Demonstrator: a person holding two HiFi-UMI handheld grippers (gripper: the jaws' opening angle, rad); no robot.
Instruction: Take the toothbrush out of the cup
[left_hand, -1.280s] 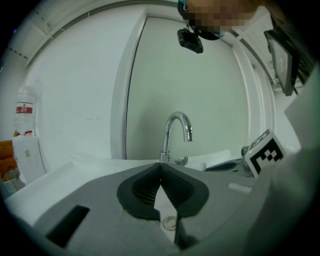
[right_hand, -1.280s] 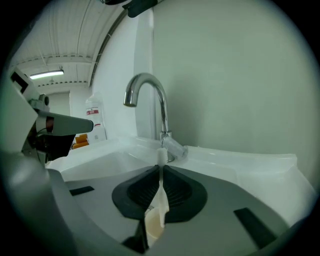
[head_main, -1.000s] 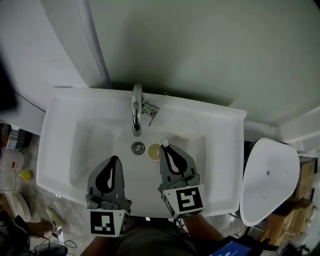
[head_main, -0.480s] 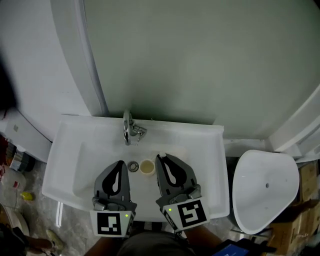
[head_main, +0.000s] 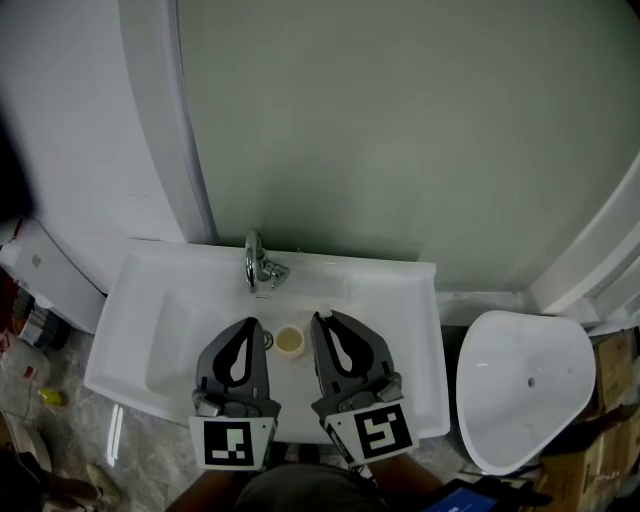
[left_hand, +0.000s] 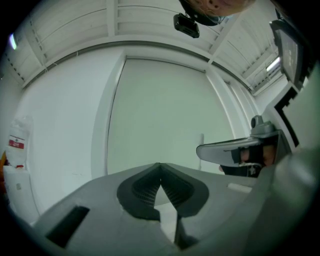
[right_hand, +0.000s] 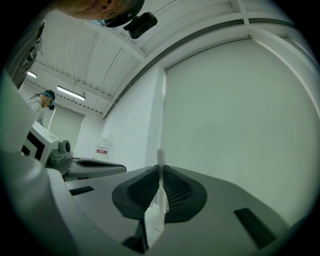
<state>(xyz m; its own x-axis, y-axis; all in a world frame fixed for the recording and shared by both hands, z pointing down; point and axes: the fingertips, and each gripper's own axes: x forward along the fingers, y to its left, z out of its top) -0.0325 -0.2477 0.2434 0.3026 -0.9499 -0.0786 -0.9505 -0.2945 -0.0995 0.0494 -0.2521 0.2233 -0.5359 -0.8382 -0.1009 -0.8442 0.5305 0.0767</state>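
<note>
A small tan cup (head_main: 290, 341) stands in the white sink basin beside the drain (head_main: 266, 340). In the head view my right gripper (head_main: 318, 320) hovers just right of the cup, well above it. The right gripper view has its jaws (right_hand: 161, 176) shut on a thin white toothbrush (right_hand: 161, 157), whose end sticks up past the pads. My left gripper (head_main: 250, 323) hangs left of the cup. Its jaws (left_hand: 160, 172) are shut with nothing between them. Each gripper shows in the other's view: the right gripper (left_hand: 235, 152) and the left gripper (right_hand: 90, 167).
A chrome faucet (head_main: 255, 262) stands at the back of the sink (head_main: 140, 330). A white toilet (head_main: 520, 385) is to the right. A pale green panel (head_main: 400, 130) fills the wall ahead. Bottles and clutter (head_main: 30, 320) lie on the floor at left.
Both grippers have risen above the sink, which now looks smaller and farther below. The right gripper has carried the toothbrush up and away from the cup.
</note>
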